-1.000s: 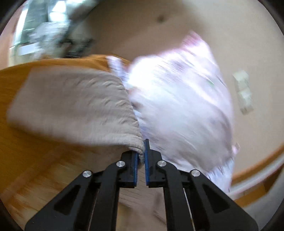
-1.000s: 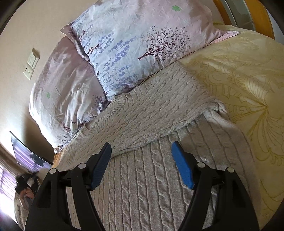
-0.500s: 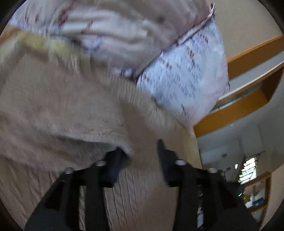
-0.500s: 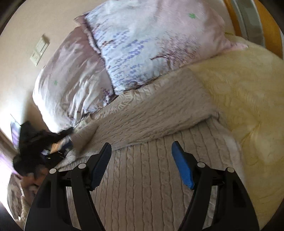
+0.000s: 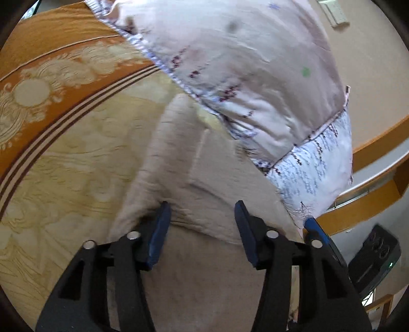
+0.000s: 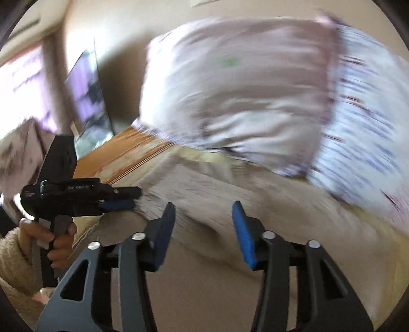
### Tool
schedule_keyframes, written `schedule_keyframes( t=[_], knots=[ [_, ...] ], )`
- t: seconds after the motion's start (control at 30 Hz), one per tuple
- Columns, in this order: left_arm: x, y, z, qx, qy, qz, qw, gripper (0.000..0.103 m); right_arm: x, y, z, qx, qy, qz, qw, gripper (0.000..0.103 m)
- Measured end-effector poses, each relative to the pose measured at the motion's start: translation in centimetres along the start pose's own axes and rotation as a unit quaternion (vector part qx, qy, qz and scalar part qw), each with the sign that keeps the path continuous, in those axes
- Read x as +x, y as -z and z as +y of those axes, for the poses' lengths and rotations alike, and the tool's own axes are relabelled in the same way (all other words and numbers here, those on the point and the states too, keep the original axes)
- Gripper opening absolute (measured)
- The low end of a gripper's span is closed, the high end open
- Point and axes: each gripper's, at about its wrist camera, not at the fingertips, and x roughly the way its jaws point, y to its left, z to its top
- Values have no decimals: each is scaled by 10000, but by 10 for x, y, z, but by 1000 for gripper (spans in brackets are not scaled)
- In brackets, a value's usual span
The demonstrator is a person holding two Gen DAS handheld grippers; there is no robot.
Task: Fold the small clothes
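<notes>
Lying across the pale yellow patterned bedspread, beige knitted sweater – folded upper layer ending in a soft edge just ahead of the blue pads. Far end tucked close under two floral-print pillows stacked against the beige wall. Left gripper hovering low over the knit, jaws partly apart, cloth beneath and between them but pressed by neither pad. Right gripper likewise over the sweater, jaws closing, nothing pinched between the pads so far as the blur allows. Open bedspread to the left of the garment in the left wrist view, bounded farther out by an orange border band with brown stripes; on the right, pillows and a wooden rail crowding the edge.

Seen only from the right wrist view – the left gripper from the side, tips at the sweater's left edge, held by a hand in a cream fleecy sleeve; also a dark screen leaning by the wall. Seen only from the left wrist view: a white wall switch and a black device with a green light at lower right.
</notes>
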Motion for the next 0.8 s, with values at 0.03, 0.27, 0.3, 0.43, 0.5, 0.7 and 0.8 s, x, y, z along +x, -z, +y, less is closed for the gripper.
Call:
schedule_keyframes(
  t=[0.03, 0.27, 0.3, 0.43, 0.5, 0.7, 0.8],
  knots=[
    [0, 0, 2, 38, 6, -9, 10000, 46, 12, -3, 7, -78, -52, 99, 9999, 43],
    [-2, 2, 5, 163, 65, 3, 9998, 46, 78, 1, 38, -677, 375, 744, 9942, 41],
    [-3, 2, 6, 149, 89, 8, 9998, 46, 80, 3, 36, -608, 409, 720, 9947, 29],
    [-3, 2, 6, 163, 110, 17, 9998, 47, 62, 2, 12, 147, 276, 371, 9988, 6],
    [-3, 2, 5, 180, 95, 11, 9998, 47, 40, 3, -6, 551, 383, 42, 9977, 5],
    [-3, 3, 3, 231, 134, 15, 9996, 54, -62, 55, -89, 2488, 897, -965, 9595, 6],
    [-3, 4, 0, 339, 166, 32, 9993, 61, -87, 98, -128, 3295, 1190, -773, 9334, 6]
  ],
)
